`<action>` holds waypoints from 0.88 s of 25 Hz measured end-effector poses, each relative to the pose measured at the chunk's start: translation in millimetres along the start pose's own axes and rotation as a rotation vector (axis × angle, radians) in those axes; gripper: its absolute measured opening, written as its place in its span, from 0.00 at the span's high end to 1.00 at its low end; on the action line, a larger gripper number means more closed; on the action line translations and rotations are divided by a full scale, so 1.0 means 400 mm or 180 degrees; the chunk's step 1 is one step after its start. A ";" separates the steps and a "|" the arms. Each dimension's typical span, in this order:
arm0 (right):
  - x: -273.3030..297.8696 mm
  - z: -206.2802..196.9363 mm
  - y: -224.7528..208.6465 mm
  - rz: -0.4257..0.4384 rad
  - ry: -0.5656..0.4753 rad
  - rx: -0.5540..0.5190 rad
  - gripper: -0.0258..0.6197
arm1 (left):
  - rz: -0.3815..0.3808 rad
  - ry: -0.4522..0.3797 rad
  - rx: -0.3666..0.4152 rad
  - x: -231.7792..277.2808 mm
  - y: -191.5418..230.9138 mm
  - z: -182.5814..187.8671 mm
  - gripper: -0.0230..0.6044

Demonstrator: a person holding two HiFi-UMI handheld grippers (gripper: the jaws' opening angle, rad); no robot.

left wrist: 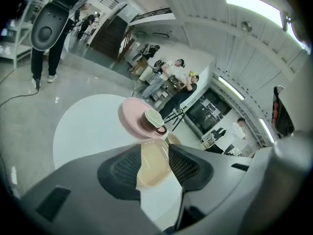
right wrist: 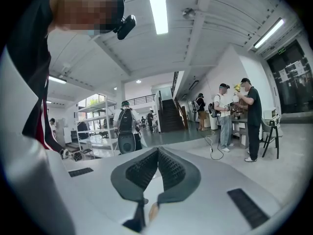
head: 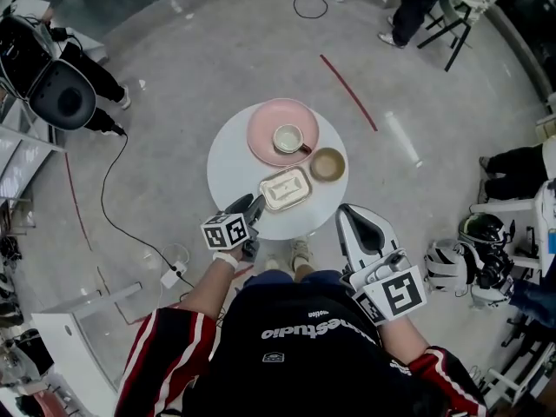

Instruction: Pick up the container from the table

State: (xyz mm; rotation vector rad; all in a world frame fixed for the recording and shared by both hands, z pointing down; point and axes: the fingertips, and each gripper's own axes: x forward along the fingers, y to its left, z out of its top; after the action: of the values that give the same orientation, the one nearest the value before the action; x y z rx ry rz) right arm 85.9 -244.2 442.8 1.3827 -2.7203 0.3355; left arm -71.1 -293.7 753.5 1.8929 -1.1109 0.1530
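Left gripper (left wrist: 154, 150) found with jaws apart and closed on nothing. Tips low at the near edge of the round white bench (head: 230, 159), just beside the near-left corner of the shallow, pale rectangular container with rounded corners (head: 286, 188). Contact not confirmable. Container resting flat on the bench, seen through the jaw gap; contents not discernible.

Right gripper (right wrist: 156, 152) found with ribbed dark pads together and nothing between them. Held off the bench to its right, over the floor and close to the body.

Beyond the container: round pink plate (head: 282, 132) carrying a white cup with dark handle (head: 287, 138). Small tan round bowl (head: 327, 164) just beside the plate and the container.
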 end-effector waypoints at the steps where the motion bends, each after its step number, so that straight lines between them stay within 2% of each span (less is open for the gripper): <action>1: 0.003 -0.005 -0.005 0.0006 0.0014 -0.0002 0.93 | 0.0026 0.0003 -0.0049 0.010 0.015 -0.007 0.69; 8: 0.011 -0.049 -0.041 0.0008 0.0138 -0.0015 0.94 | 0.0213 0.0113 -0.0080 0.071 0.098 -0.052 0.69; 11: 0.009 -0.063 -0.057 0.0006 0.0182 -0.0027 0.93 | 0.0278 0.0114 -0.0226 0.093 0.123 -0.068 0.69; 16: 0.013 -0.068 -0.080 0.0019 0.0215 -0.0013 0.94 | 0.0268 0.0047 -0.0508 0.119 0.133 -0.073 0.69; 22: 0.020 -0.086 -0.092 0.0029 0.0280 0.0013 0.94 | 0.0227 0.0105 -0.0561 0.145 0.148 -0.096 0.69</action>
State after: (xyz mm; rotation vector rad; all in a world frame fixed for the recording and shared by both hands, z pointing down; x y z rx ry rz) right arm 109.5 -263.9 483.5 1.3242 -2.6574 0.3928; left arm -69.1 -312.4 842.7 1.6902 -1.1326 0.1215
